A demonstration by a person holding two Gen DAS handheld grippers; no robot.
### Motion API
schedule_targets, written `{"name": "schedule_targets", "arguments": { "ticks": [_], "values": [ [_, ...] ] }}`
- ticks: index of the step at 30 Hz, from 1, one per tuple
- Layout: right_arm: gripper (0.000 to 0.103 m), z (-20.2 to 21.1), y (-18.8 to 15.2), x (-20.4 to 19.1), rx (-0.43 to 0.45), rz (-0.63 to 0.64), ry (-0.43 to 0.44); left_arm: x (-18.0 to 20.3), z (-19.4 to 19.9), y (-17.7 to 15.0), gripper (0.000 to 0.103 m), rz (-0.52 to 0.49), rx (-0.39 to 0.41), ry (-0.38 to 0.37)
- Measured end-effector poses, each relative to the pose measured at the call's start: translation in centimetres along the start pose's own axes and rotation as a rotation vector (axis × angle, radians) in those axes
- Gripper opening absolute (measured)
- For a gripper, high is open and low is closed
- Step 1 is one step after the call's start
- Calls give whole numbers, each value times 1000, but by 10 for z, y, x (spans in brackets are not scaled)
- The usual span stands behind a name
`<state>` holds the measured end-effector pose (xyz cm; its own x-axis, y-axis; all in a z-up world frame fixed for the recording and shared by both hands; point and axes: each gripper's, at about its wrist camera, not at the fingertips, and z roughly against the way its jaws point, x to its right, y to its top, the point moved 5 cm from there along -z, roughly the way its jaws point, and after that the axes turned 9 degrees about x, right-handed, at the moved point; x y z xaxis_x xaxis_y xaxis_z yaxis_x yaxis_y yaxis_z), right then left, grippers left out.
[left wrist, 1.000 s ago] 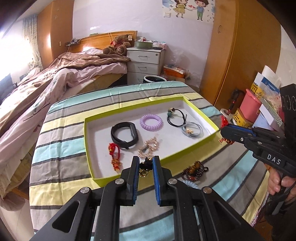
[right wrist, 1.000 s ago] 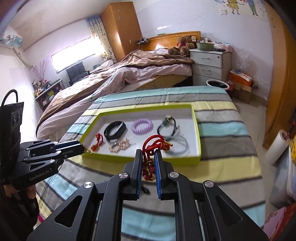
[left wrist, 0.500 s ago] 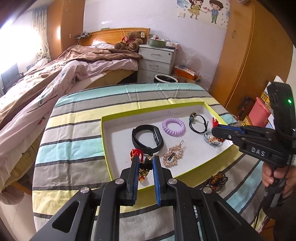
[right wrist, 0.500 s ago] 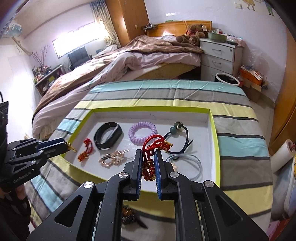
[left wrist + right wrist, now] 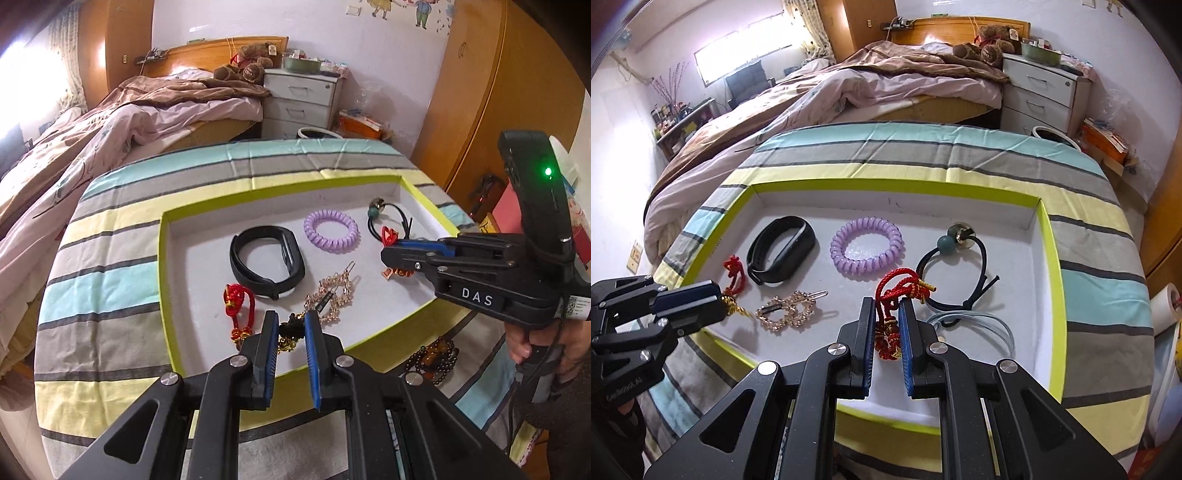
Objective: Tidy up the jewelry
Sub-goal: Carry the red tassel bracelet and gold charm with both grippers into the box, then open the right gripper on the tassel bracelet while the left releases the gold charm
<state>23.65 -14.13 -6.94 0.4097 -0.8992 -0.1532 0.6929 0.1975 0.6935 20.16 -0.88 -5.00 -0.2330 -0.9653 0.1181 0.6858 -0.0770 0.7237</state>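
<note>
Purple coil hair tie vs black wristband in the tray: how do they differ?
The purple coil hair tie is a translucent spiral ring, nearly round; the black wristband is a smooth, flat, opaque strap bent into an elongated oval. The hair tie is one continuous coil, while the wristband has a strap end overlapping at one side. The wristband's loop looks the larger. Both lie flat, side by side and apart, on the white floor of the green-rimmed tray.

Left gripper [image 5: 290, 328] pads cover most of a dark-and-gold piece [image 5: 289, 334]; its shape can't be read. Right gripper [image 5: 887, 317] fingers hide the lower part of a red cord bracelet [image 5: 899, 286]. Beaded bracelet [image 5: 434, 356], lower right, partly behind gripper body. Hand [image 5: 543, 345] cut off at right edge.
</note>
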Motion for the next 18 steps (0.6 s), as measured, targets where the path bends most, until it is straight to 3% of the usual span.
{"name": "schedule_targets", "arguments": {
  "ticks": [18],
  "values": [
    [14, -8, 0, -4, -24, 21, -12, -8, -7, -2, 14, 42, -21, -4]
  ]
}}
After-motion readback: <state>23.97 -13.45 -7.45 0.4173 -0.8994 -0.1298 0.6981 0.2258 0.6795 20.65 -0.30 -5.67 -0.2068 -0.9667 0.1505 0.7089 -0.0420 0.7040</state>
